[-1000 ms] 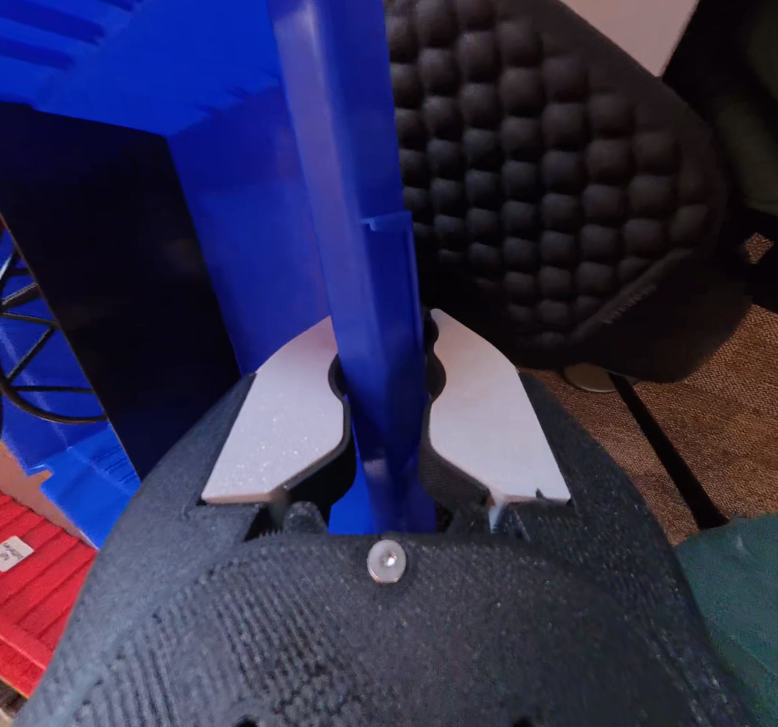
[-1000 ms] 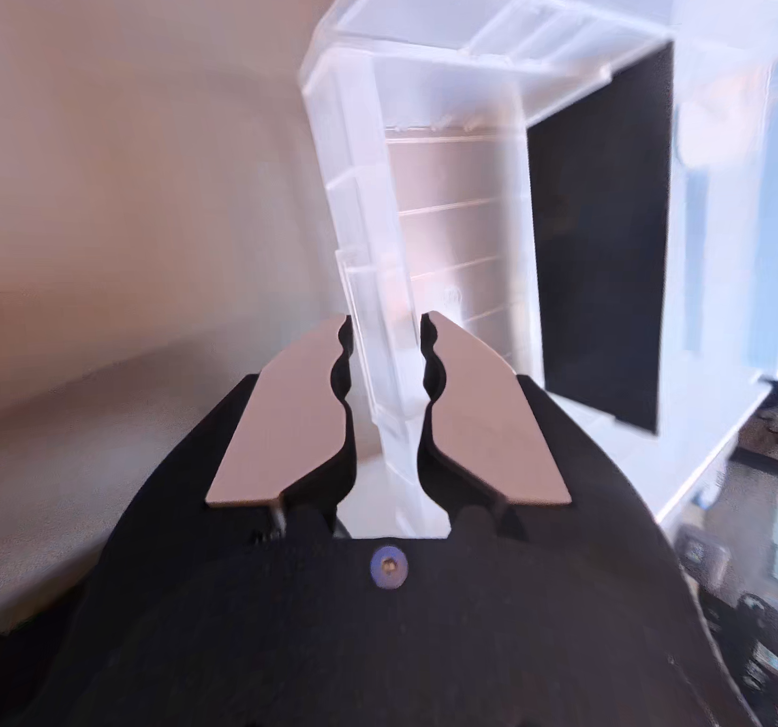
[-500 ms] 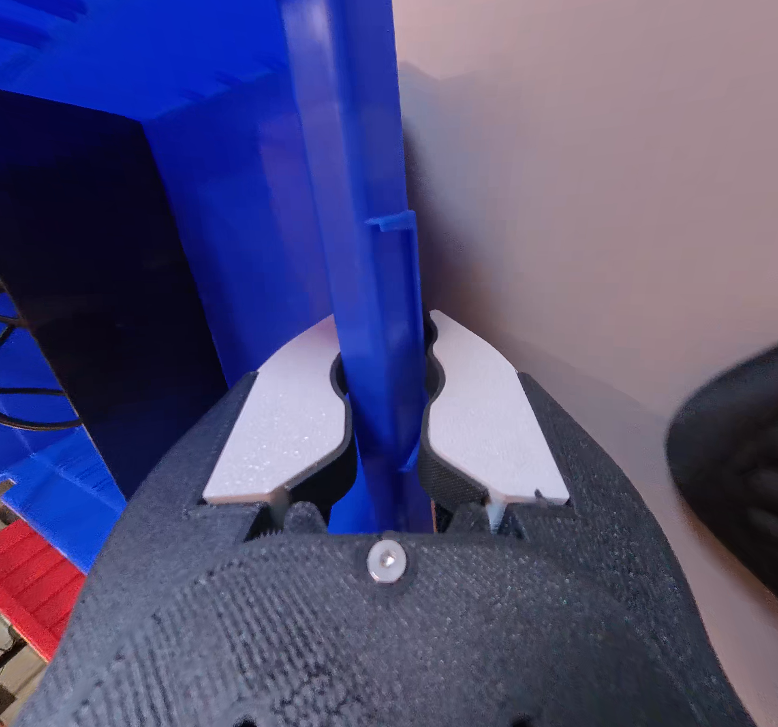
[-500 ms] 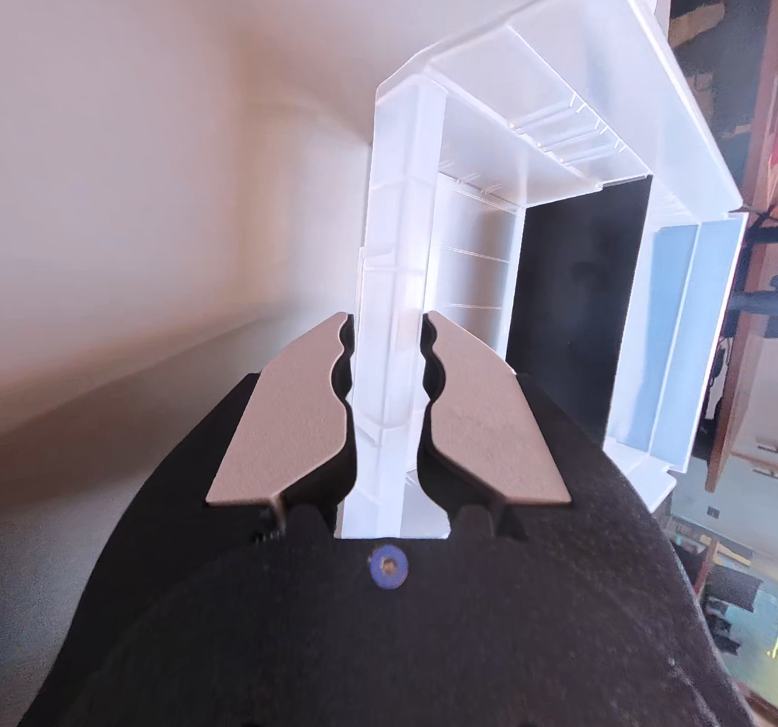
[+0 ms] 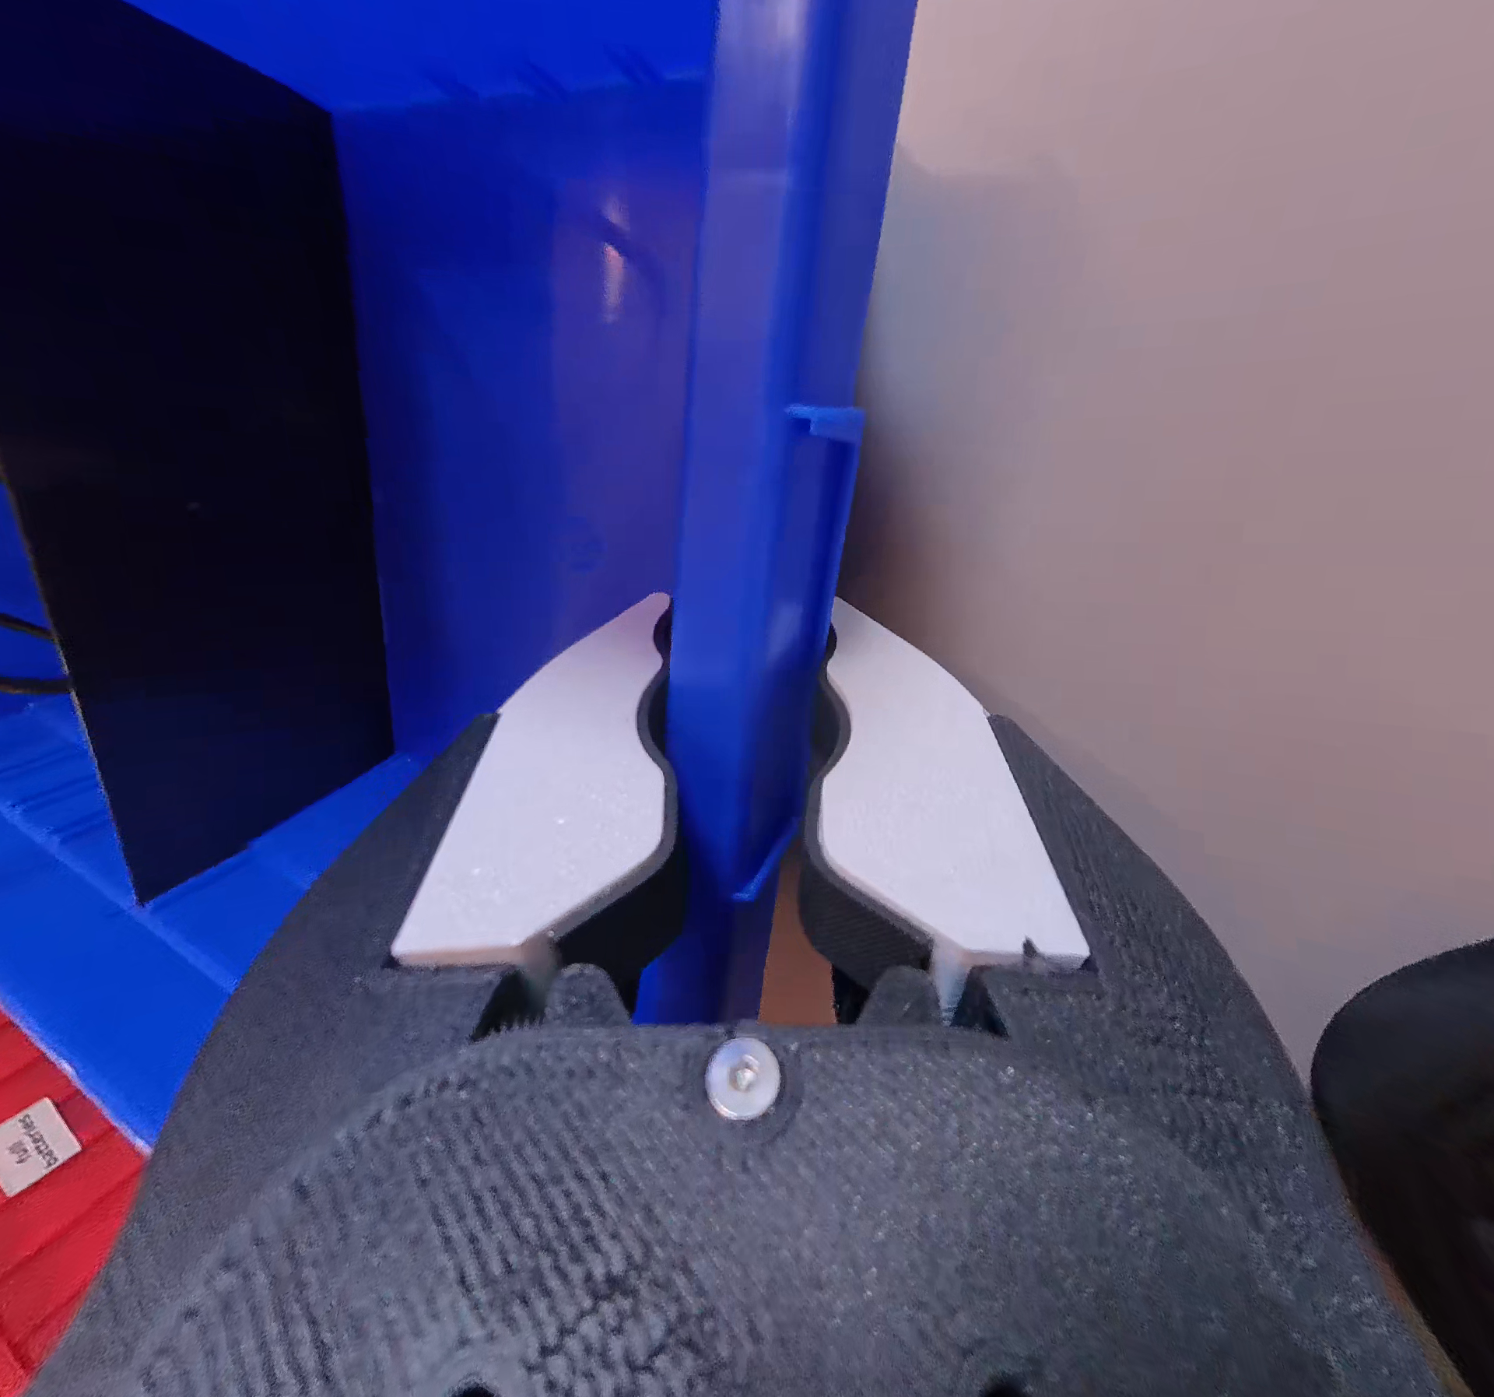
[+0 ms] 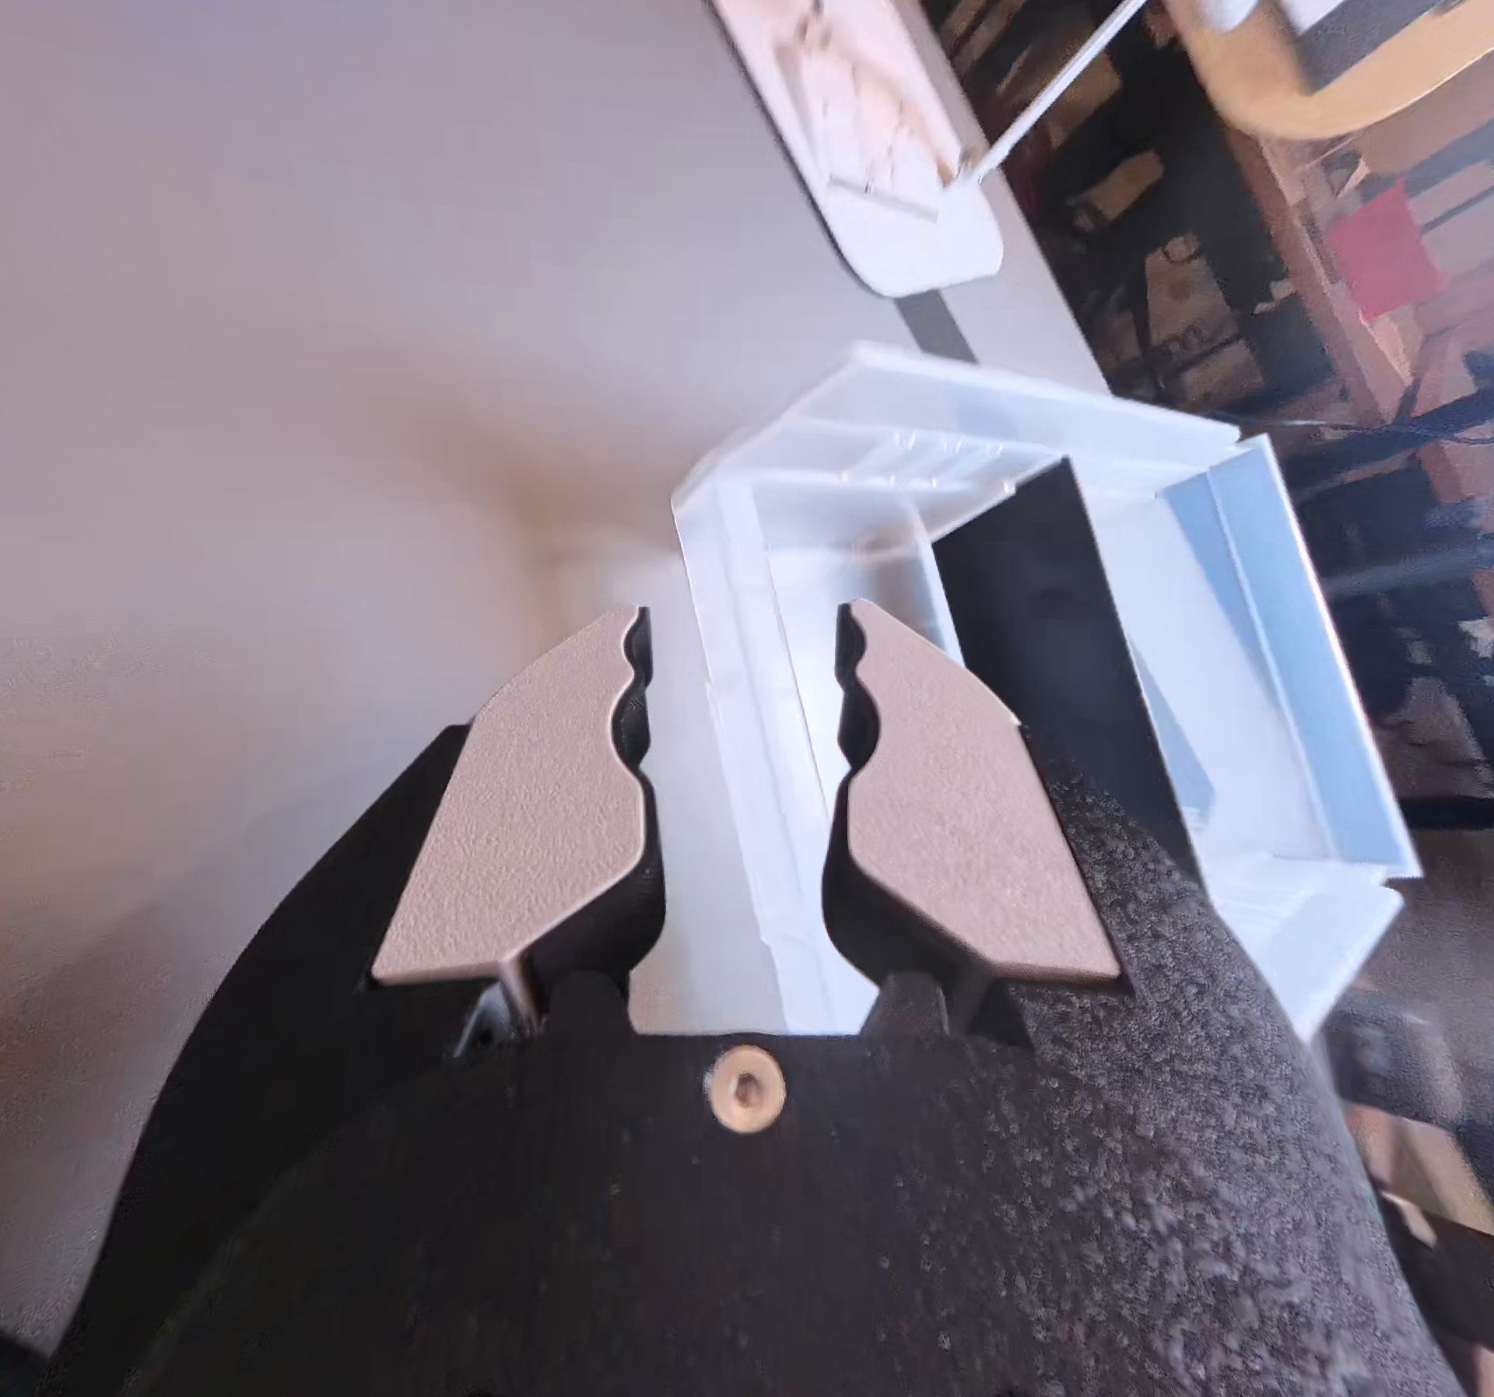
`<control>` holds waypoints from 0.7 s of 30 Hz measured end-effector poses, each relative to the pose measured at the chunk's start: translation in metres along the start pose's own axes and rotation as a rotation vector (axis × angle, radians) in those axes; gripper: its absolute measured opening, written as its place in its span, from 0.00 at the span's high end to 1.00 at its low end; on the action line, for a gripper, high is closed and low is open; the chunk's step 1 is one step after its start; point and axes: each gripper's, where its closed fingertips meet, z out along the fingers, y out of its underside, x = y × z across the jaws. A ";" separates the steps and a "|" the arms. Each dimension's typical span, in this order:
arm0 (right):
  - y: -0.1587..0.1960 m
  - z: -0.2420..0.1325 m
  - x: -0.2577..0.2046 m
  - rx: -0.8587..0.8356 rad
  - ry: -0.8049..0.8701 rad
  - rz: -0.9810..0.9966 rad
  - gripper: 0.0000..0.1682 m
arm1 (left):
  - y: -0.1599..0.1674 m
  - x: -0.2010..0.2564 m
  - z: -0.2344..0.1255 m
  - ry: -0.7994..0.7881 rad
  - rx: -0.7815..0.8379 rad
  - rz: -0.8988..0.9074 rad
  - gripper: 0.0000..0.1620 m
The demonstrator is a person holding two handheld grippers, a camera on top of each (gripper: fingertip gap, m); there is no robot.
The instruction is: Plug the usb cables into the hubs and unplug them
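- Left wrist view: the left tongs (image 5: pixel 748 622) are pinching the side wall of a blue bin (image 5: pixel 776 307), both pads flat against the wall's rim. A black panel (image 5: pixel 186 469) stands inside the bin. A thin dark cable (image 5: pixel 24 683) shows at the far left edge; we cannot tell what it joins.
- Left wrist view: a pale wall (image 5: pixel 1172 388) lies just beside the bin on the right, a red bin (image 5: pixel 48 1164) with a white sticker sits at lower left, and a dark rounded object (image 5: pixel 1415 1116) sits at lower right.
- Right wrist view: the right tongs (image 6: pixel 740 614) stand spread, the wall of a clear bin (image 6: pixel 728 679) between them with a gap on the left side. We judge the hold released or nearly so. A black panel (image 6: pixel 1027 630) sits inside this bin as well.
- Right wrist view: a white stand (image 6: pixel 889 145) and cluttered shelving (image 6: pixel 1213 226) show beyond, motion-blurred.
- Task items: no hub or plug is identifiable in either view. We judge plugging not yet begun; the step in hand appears to be positioning the bins.
- Doing it well: set each bin flat before opening the tongs fully, draw the tongs straight back along the wall so the rim does not catch, and keep the blue bin off the wall.
- View differences: only the left view shows the cable and the red bin; only the right view shows spread tongs and the room beyond. Neither shows the other gripper or the bench.
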 end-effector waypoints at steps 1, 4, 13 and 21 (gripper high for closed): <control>-0.013 -0.004 -0.002 0.059 -0.009 0.063 0.73 | 0.000 0.000 0.000 -0.008 0.002 -0.007 0.81; -0.038 -0.011 -0.009 0.181 -0.026 0.200 0.73 | -0.002 -0.004 0.001 -0.036 0.024 -0.034 0.81; -0.057 -0.013 -0.007 0.411 0.029 0.421 0.73 | 0.001 -0.021 0.006 -0.129 0.063 -0.096 0.79; -0.058 -0.027 0.011 0.559 0.097 0.549 0.74 | -0.042 -0.049 -0.083 -0.012 0.558 -0.304 0.78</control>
